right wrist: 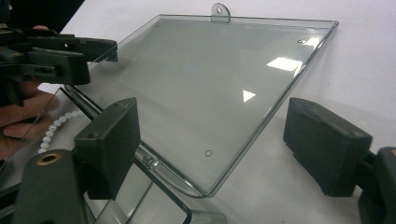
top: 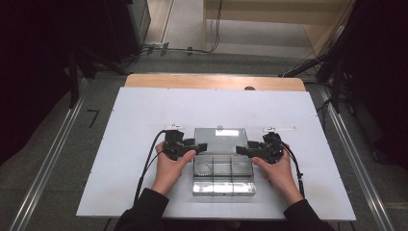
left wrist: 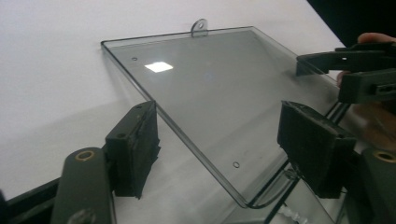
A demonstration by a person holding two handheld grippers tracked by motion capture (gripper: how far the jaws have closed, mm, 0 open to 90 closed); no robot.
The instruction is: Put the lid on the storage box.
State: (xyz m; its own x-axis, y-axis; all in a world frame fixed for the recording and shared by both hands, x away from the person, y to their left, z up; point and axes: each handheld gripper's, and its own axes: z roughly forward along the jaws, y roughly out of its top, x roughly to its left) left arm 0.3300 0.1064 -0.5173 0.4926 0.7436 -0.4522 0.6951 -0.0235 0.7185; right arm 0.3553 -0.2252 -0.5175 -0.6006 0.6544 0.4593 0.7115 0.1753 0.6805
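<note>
**Two grippers flank the open lid of a clear organiser box**

A person's hands bring a left gripper (top: pixel 201 146) and a right gripper (top: pixel 239 150) to opposite side edges of a clear plastic lid (top: pixel 221 140), swung open and back from its compartment box (top: pixel 223 175), which sits toward the near edge of the white tabletop (top: pixel 130 144), about midway along it. In the left gripper view, the lid's edge (left wrist: pixel 196 140) runs between that gripper's spread jaws, whose pads do not press it; the right gripper view shows the same, its jaws apart on either side of the lid's corner (right wrist: pixel 205 186). Taking both sides at once seems meant to keep the hinged lid level as it swings. A string of white beads (right wrist: pixel 53 128) lies in one compartment. A small hanging tab (left wrist: pixel 199 27) crowns the lid's far edge. No brand, label or writing is legible.
</note>
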